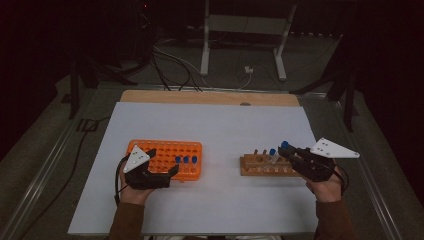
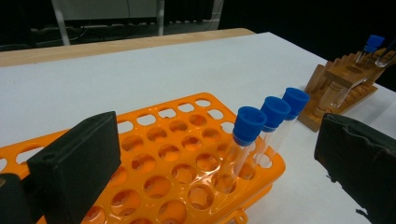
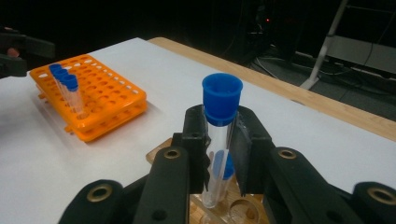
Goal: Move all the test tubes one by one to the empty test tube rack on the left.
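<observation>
An orange tube rack (image 1: 192, 150) lies left of centre on the white mat, with three blue-capped tubes (image 1: 186, 160) standing in a row near its right end. My left gripper (image 1: 162, 161) rests over the rack's near side, jaws open wide; in the left gripper view the rack (image 2: 168, 158) and the three tubes (image 2: 264, 135) lie between its pads, untouched. My right gripper (image 1: 292, 152) is shut on an upright blue-capped tube (image 3: 219, 119) just above the wooden rack (image 1: 262, 166), at its right end. Another blue-capped tube (image 3: 226, 171) stands in the wooden rack (image 3: 233, 210) right behind it.
The white mat (image 1: 215, 125) covers a wooden table whose far edge (image 1: 210, 96) is bare. Beyond it, cables and a white stand's legs (image 1: 205, 55) sit on the dark floor. A wide stretch of mat separates the two racks.
</observation>
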The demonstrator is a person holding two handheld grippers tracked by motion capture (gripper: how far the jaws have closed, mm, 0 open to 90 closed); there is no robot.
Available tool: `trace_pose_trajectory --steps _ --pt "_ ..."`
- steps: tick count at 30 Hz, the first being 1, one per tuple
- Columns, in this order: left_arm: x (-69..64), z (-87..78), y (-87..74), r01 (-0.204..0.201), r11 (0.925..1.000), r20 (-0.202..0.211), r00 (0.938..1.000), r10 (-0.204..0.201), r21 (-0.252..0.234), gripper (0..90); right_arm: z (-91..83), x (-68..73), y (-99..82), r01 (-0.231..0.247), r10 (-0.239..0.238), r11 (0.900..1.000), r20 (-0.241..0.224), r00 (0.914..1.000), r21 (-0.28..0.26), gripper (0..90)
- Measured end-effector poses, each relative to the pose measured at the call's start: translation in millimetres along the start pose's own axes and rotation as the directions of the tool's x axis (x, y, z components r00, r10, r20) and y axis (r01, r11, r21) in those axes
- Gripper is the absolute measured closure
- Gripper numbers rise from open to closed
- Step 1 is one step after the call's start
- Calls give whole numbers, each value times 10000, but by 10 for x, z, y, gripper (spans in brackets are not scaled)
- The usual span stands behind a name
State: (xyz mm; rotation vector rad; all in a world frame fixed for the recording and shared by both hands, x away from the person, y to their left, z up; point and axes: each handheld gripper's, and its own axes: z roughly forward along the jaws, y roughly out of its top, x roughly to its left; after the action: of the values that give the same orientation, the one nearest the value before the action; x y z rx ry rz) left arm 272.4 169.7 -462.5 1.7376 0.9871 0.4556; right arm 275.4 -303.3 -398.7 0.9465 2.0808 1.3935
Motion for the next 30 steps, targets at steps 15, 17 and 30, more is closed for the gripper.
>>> trace_pose_trajectory --steps 15,17,30 --pt "-32 30 21 -40 10000 125 9999 40 -44 13 138 169 25 171 -160 9997 -647 9978 163 769" --pt "-38 34 25 -63 10000 152 9999 63 -39 13 162 193 24 214 -200 9996 -726 9972 184 768" --pt "-108 29 79 -182 9996 244 9995 187 -223 14 287 359 79 340 -316 9992 -1112 9933 195 768"
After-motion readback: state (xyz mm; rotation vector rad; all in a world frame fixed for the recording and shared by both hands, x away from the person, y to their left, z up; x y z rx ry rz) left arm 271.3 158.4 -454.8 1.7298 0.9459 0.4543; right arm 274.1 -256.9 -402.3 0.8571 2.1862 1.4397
